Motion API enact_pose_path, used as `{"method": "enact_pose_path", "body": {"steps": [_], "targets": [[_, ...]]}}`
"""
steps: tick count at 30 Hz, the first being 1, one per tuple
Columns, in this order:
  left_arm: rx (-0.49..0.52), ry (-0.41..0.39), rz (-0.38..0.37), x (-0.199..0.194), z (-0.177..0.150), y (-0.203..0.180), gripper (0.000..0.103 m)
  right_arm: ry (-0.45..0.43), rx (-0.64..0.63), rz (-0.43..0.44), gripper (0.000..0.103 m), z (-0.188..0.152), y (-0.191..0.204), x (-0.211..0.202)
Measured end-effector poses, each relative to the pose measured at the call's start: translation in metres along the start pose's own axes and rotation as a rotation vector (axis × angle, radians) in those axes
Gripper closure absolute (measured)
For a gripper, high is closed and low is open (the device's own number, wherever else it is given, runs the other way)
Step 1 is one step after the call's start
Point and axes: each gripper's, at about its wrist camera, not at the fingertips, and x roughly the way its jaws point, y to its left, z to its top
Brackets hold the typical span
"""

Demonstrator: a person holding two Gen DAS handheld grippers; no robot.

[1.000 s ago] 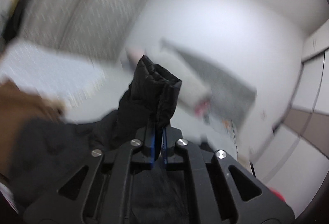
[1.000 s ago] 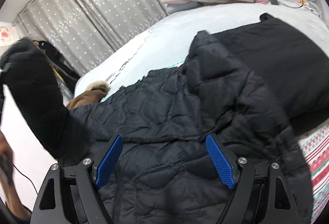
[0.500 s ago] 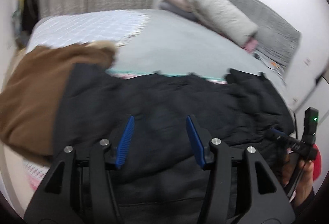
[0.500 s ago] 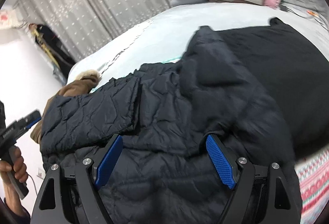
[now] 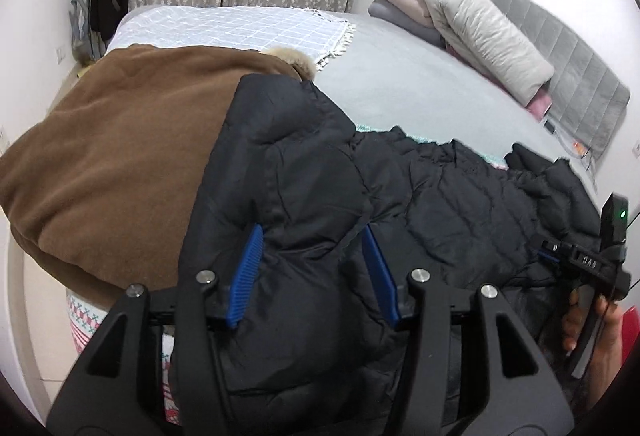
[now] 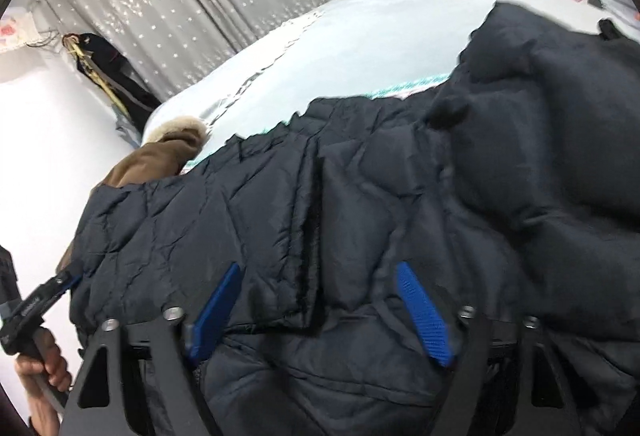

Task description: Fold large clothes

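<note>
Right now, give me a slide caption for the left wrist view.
Open left tool over a black puffer jacket spread on the bed, beside a brown coat.

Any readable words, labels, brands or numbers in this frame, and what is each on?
"OAS": small white characters on the right gripper, seen from the left wrist; the reading is uncertain.
White print on the left gripper, seen from the right wrist: too blurred to read.
Black jacket: no text visible.
</note>
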Motion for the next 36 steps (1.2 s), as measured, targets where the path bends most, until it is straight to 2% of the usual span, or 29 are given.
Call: {"method": "enact_pose_path", "body": {"steps": [1,2,3,5,8,11,15,18,21,23,26,29,36], "targets": [[0.006,-0.002,0.004,0.001,0.0,0.0,0.049,0.009,0.004,0.021,0.053,-0.001,0.0,0.002],[0.01,-0.005,0.005,0.0,0.0,0.0,0.049,0.028,0.008,0.04,0.067,-0.002,0.001,0.006],[0.007,-0.005,0.003,-0.001,-0.001,0.002,0.049,0.041,0.011,0.044,0.092,-0.003,0.002,0.009],[-0.005,-0.004,-0.001,-0.001,0.0,0.003,0.049,0.035,0.017,0.052,0.097,-0.006,0.006,0.002],[-0.016,-0.001,-0.014,-0.003,0.001,0.006,0.049,-0.024,-0.007,0.04,0.098,-0.006,0.018,-0.027],[-0.006,0.007,-0.001,0.0,0.002,0.006,0.049,-0.056,-0.068,-0.02,0.098,-0.008,0.03,-0.048],[-0.018,0.034,0.003,0.008,0.002,0.003,0.052,0.025,-0.124,-0.148,0.098,-0.018,0.03,-0.013],[0.001,0.035,0.017,0.011,0.001,0.001,0.053,0.072,-0.163,-0.197,0.097,-0.029,0.029,0.009],[0.01,0.03,0.02,0.008,0.0,0.001,0.053,0.077,-0.198,-0.226,0.097,-0.029,0.034,0.006],[0.017,0.009,0.031,0.002,0.0,0.0,0.053,0.055,-0.221,-0.252,0.095,-0.027,0.039,-0.005],[0.037,-0.018,0.041,-0.006,-0.001,-0.005,0.053,-0.045,-0.295,-0.303,0.094,-0.027,0.05,-0.028],[0.027,-0.025,0.029,-0.011,-0.003,-0.009,0.053,-0.065,-0.336,-0.28,0.09,-0.034,0.062,-0.031],[0.093,-0.007,-0.016,-0.04,-0.033,-0.039,0.053,0.042,-0.407,-0.262,0.086,-0.061,0.083,-0.027]]}}
